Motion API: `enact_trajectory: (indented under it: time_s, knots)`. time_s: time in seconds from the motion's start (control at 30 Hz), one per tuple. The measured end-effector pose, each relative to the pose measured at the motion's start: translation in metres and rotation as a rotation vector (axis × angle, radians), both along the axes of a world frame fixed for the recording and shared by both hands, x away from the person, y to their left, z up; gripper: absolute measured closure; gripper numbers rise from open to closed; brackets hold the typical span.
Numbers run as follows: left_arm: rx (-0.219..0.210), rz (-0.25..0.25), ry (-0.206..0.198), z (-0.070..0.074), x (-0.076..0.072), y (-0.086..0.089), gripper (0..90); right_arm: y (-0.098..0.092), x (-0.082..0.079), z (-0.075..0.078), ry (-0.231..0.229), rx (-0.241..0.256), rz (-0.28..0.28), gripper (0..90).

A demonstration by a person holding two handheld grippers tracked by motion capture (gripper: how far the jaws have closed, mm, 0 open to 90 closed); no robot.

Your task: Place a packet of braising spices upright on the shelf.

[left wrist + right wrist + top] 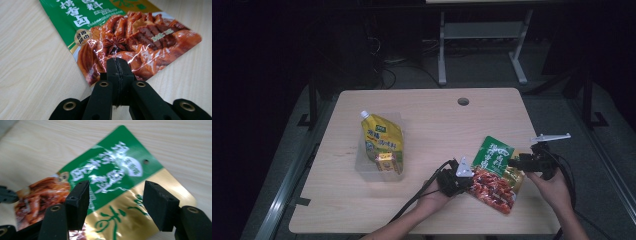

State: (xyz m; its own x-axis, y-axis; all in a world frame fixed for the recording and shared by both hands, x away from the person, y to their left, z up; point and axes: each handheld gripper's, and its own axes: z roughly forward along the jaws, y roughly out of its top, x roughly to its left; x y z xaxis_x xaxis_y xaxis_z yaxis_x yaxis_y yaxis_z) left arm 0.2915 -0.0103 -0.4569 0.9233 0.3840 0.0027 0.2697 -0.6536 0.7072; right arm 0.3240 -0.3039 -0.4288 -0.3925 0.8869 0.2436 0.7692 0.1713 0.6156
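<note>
Glossy green-and-red foil is what you are handling: the seasoning packet [495, 172] lies flat on the table [427, 120], and everything else is placed from it. Nearest you, your left claw [117, 65] is clamped on the packet's red lower edge; keep that pinch firm so the slick film does not slide out. Just past it, your right claw [113, 202] hovers with its jaws spread over the packet's green-and-gold end; lower it squarely onto that edge before closing. Farther off, to the packet's left, the clear tray [362, 167] holds a yellow spout pouch [381, 137].
</note>
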Motion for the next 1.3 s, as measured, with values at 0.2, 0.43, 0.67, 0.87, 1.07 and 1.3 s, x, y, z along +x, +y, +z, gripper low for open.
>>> enact_trajectory:
  time_s: [0.2,0.43,0.67,0.87,1.07,1.3]
  knots:
    - [0.015,0.008,0.002,-0.004,0.002,-0.003,89.1,-0.013,0.005,-0.01,0.053,-0.007,-0.071,35.5]
    - [0.054,-0.002,-0.005,-0.006,0.002,-0.006,88.4,-0.026,0.008,-0.019,0.078,0.003,-0.129,32.2]
    - [0.08,-0.006,-0.01,-0.006,0.002,-0.01,88.3,-0.034,0.008,-0.023,0.095,0.024,-0.152,32.0]
    - [0.089,-0.009,-0.014,-0.005,0.002,-0.01,88.1,-0.035,0.009,-0.025,0.109,0.043,-0.158,33.1]
    - [0.102,-0.016,-0.023,-0.005,0.001,-0.011,88.0,-0.036,0.009,-0.028,0.119,0.045,-0.165,35.7]
    - [0.112,-0.018,-0.027,-0.004,0.001,-0.012,87.3,-0.035,0.008,-0.029,0.126,0.044,-0.184,39.3]
